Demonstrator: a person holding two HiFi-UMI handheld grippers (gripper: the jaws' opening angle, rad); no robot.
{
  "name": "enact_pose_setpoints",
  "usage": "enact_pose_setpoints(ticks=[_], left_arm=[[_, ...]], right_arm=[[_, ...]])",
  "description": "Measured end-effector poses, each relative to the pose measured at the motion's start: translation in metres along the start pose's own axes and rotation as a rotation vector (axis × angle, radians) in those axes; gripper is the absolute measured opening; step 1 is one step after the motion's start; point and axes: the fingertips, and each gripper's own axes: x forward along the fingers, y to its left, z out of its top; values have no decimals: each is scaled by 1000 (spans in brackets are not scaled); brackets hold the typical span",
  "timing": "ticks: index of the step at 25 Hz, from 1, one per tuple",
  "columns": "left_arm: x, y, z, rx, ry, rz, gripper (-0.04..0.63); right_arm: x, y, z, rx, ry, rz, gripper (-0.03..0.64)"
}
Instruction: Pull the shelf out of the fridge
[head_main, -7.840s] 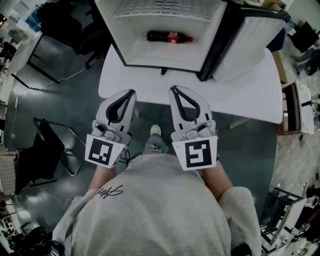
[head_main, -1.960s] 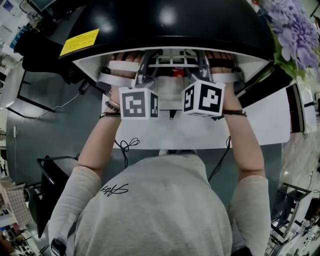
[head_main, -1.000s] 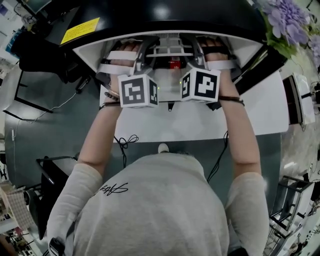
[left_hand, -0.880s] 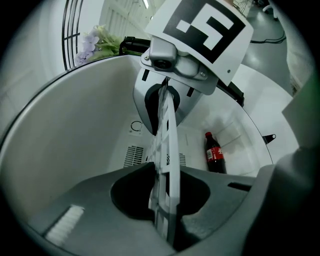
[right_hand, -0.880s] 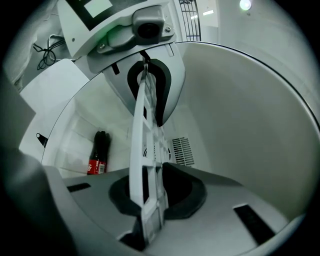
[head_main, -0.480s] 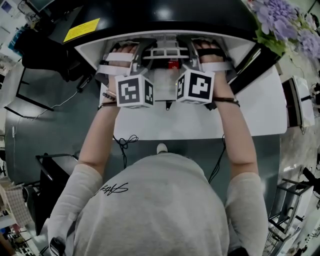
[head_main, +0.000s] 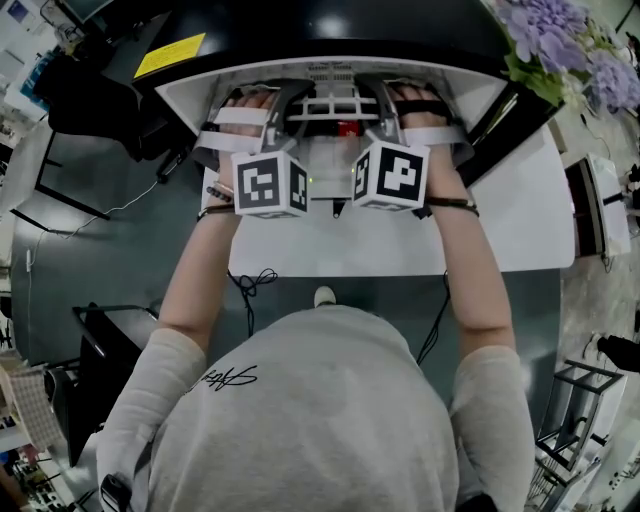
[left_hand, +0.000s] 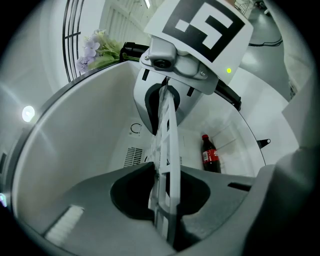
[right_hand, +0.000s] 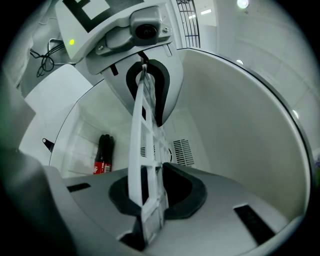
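Observation:
The white wire shelf (head_main: 330, 103) lies level inside the open fridge (head_main: 330, 30), with its front edge toward me. My left gripper (head_main: 282, 102) is shut on the shelf's front left part. My right gripper (head_main: 377, 99) is shut on its front right part. In the left gripper view the shelf (left_hand: 169, 135) runs edge-on out of the closed left gripper (left_hand: 161, 186) toward the other gripper (left_hand: 172, 95). The right gripper view shows the same shelf (right_hand: 140, 135) pinched in the right gripper (right_hand: 152, 187). A cola bottle (head_main: 347, 128) lies on the fridge floor below the shelf.
The fridge stands on a white table (head_main: 400, 250), its black door (head_main: 510, 110) swung open to the right. Purple flowers (head_main: 560, 40) stand at the fridge's right rear. The white inner walls (right_hand: 240, 125) curve close around both grippers. Chairs and cables lie on the grey floor (head_main: 90, 250).
Several seconds ago both grippers hung in front of the table, away from the fridge. Over the last second they stay shut on the shelf, which has crept slightly toward me.

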Motion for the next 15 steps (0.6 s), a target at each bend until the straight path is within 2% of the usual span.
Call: enact_pose_setpoints(ticks=[15], left_arm=[[-13,-4,6,-15,1,-4,43]], right_arm=[[-13,3,4,-5,-7,-2,49]])
